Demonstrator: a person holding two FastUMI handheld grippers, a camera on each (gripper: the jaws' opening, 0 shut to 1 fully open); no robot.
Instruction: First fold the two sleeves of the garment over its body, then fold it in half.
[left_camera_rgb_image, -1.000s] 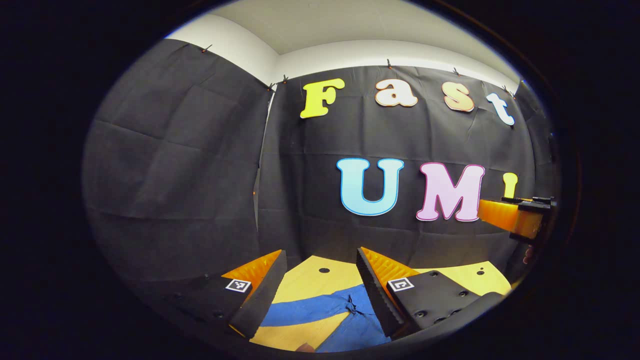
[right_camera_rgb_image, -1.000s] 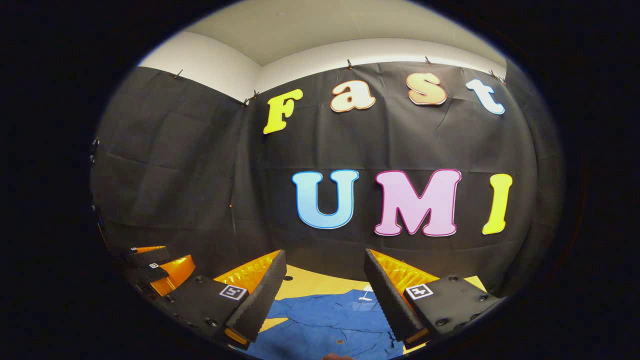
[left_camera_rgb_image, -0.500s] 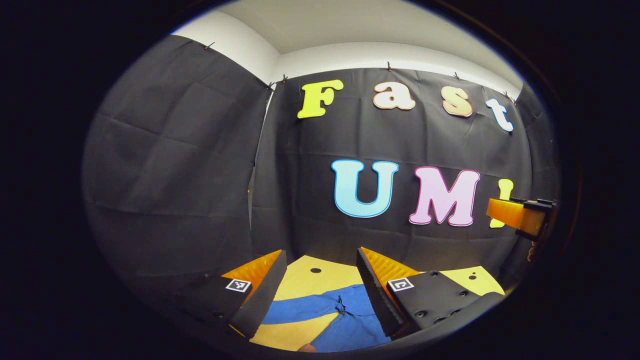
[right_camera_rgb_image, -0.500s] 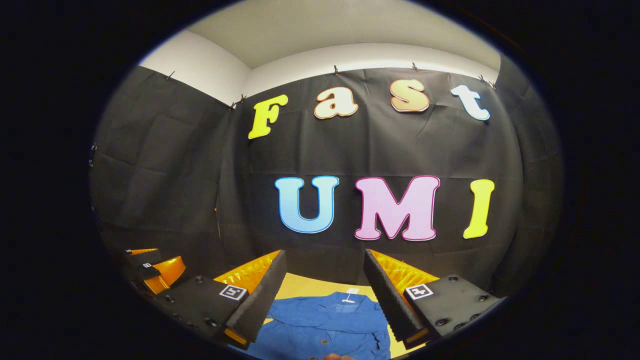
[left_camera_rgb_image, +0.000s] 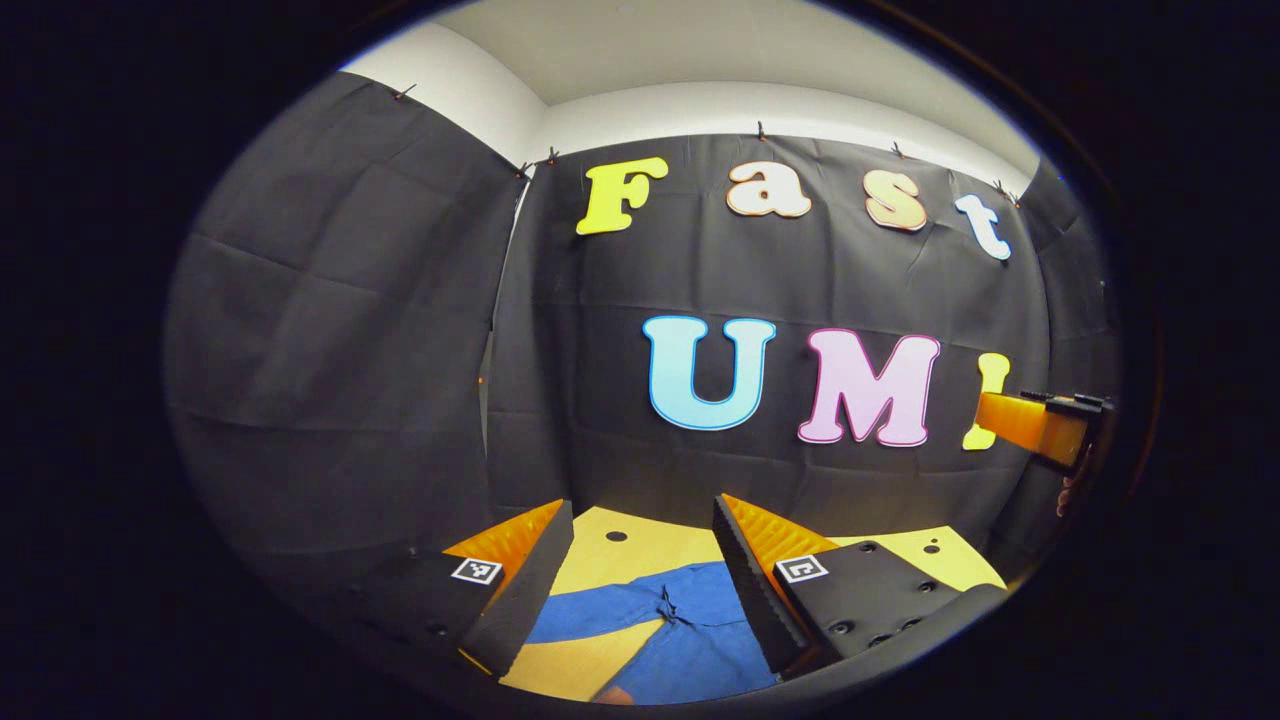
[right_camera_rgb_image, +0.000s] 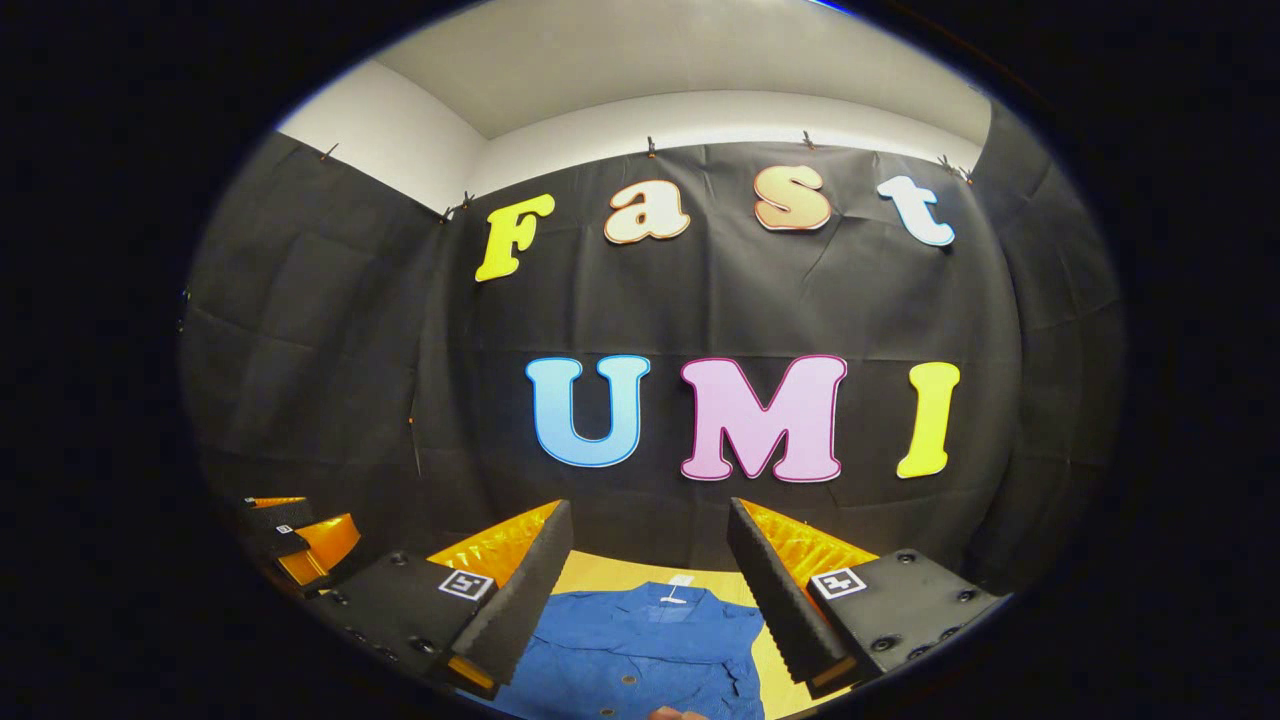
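Above the shirt (right_camera_rgb_image: 655, 655), the right gripper (right_camera_rgb_image: 650, 585) hangs with its fingers spread and empty; the blue shirt lies flat on the yellow bench (left_camera_rgb_image: 610, 560) below, collar at its far end. Over the shirt's left side, the left gripper (left_camera_rgb_image: 640, 580) is likewise spread, holding nothing, with one sleeve (left_camera_rgb_image: 600, 610) stretched out sideways from the body. No fold looks made yet: both sleeves and the halving seem left to do.
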